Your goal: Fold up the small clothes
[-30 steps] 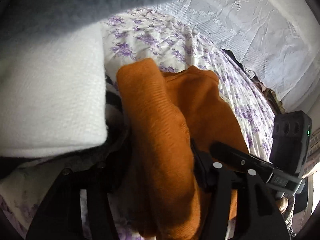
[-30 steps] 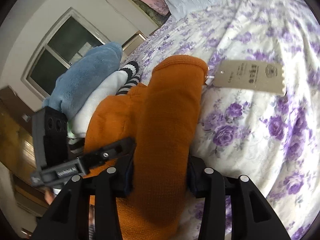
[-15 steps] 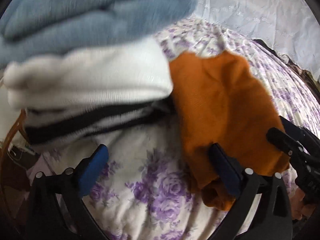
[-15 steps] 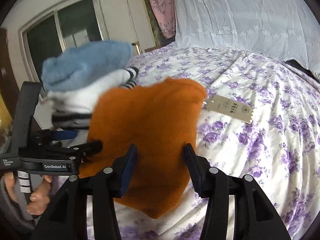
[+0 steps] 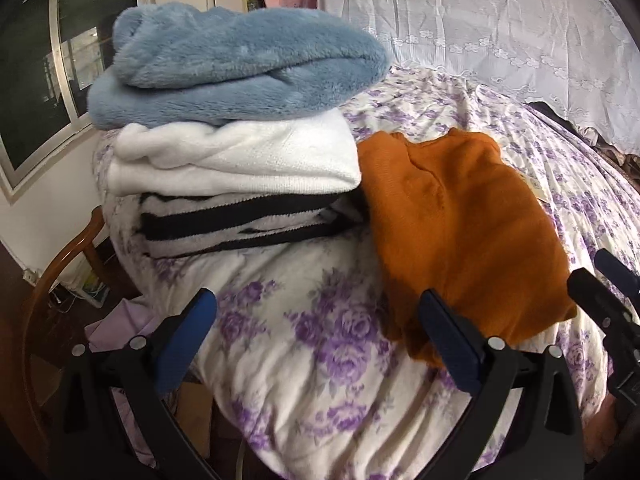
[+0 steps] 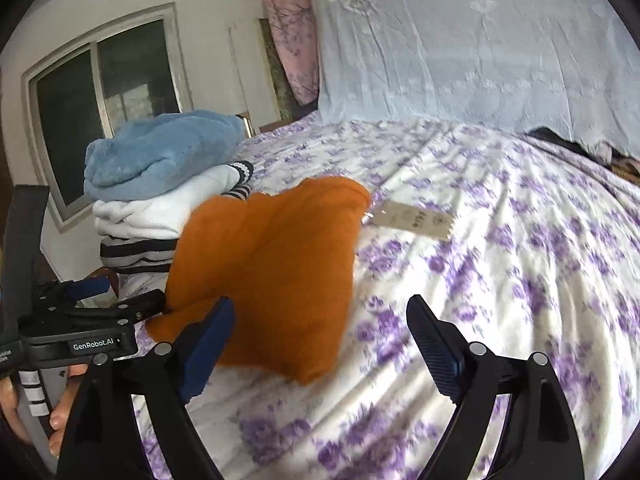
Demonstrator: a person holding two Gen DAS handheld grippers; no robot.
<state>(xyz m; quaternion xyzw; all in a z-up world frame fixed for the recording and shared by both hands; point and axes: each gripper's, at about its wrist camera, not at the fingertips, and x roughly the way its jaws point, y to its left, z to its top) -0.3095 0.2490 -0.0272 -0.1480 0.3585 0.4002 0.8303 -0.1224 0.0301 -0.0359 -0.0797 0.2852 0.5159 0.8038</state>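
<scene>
Window (image 6: 106, 116): we see it at the far left of the right wrist view, dark glass in a pale frame on the wall.

Wooden chair (image 5: 68, 264): we see its curved brown back low at the left, beside the bed edge, under the pile.

Pile of clothes: we count 3 folded pieces on the left part of the bed. The blue fleece (image 5: 240, 64) is on top, the white knit (image 5: 236, 164) is under it, and the black and white striped piece (image 5: 240, 224) is at the bottom.

Left gripper (image 5: 316, 328): we see its 2 blue-padded fingers spread wide, and nothing is between them. It hangs over the floral bedspread (image 5: 320, 380). Its right finger is in front of the near edge of the orange garment; we cannot tell if it touches.

Orange garment (image 5: 460, 236): it lies folded and flat on the bedspread, just right of the pile. Its left edge is against the striped piece.

Paper tag (image 6: 412, 220): it lies on the bedspread at the far right corner of the orange garment and seems tied to it.

Right gripper (image 6: 320, 340): we see its jaws spread apart and empty. The left finger is in front of the near corner of the orange garment and the right finger is over bare bedspread.

White lace cover (image 6: 480, 48): it stands behind the bed, at the back and right.
</scene>
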